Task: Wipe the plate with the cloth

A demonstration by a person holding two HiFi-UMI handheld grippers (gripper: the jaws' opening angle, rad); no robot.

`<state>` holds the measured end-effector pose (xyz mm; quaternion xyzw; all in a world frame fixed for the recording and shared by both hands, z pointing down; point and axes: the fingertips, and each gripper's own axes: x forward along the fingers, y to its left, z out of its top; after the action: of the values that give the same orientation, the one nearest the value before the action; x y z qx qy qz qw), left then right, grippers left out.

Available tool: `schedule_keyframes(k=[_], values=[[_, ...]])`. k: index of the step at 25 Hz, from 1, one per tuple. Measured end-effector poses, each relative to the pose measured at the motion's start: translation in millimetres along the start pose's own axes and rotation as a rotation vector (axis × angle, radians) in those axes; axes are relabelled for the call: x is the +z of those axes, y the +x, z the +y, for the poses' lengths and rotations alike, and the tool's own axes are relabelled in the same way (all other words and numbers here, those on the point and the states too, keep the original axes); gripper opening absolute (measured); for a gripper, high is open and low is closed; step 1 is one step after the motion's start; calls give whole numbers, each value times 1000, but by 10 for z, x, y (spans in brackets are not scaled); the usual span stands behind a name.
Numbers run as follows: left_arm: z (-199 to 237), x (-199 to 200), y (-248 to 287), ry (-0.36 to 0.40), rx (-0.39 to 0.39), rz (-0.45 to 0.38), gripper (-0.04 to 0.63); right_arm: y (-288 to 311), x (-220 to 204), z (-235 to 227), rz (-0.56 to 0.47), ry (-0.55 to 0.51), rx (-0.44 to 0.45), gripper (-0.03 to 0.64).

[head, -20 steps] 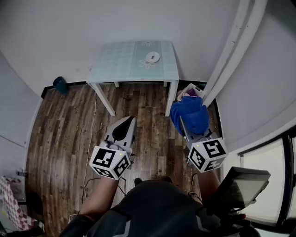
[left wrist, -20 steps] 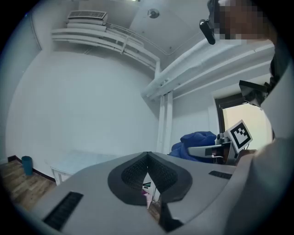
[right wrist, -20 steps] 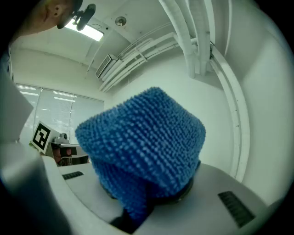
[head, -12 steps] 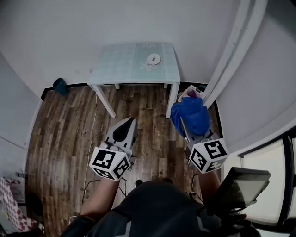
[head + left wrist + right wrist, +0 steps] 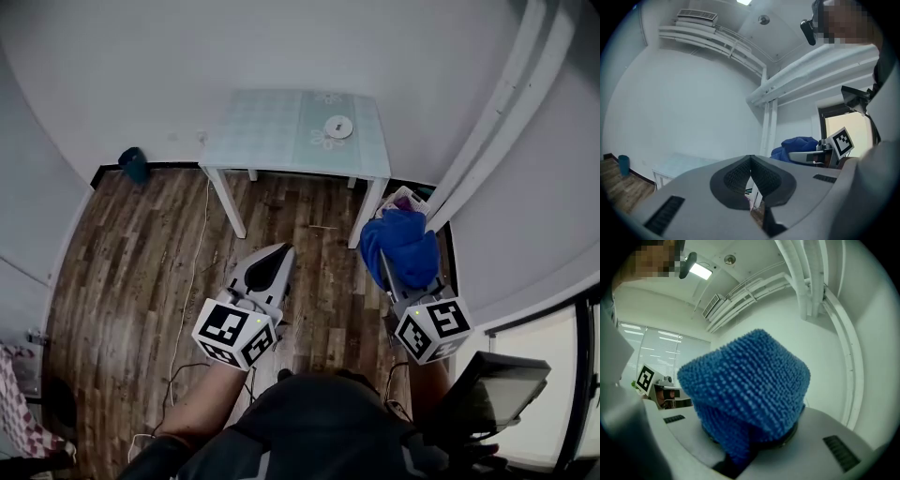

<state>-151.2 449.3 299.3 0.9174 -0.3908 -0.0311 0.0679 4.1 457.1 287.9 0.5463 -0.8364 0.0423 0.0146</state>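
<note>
- Blue cloth (image 5: 745,390) is clamped in the right hand-held gripper (image 5: 394,274).
- Left hand-held gripper (image 5: 751,164): jaws together, empty.
- Plate (image 5: 338,127), near the table's (image 5: 267,131) far right corner: not yet reached; wiping apparently remains.

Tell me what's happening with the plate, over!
Left gripper shut, empty. Right gripper shut on blue cloth. Plate on table ahead, not reached yet. Nothing seen blocking.

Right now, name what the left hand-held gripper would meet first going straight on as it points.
Probably the table, near its right end where the plate sits; nothing stands nearer. If the left hand-held gripper rides above the tabletop, the white wall behind comes first.
</note>
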Motion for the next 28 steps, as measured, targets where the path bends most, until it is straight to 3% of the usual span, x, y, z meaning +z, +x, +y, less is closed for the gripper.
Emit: schedule_keyframes(k=[10, 28], values=[[374, -21, 148, -13, -7, 4, 9, 394, -5, 46, -4, 9, -4, 69], [969, 181, 1837, 6, 55, 7, 9, 1650, 188, -1386, -34, 45, 51, 69]])
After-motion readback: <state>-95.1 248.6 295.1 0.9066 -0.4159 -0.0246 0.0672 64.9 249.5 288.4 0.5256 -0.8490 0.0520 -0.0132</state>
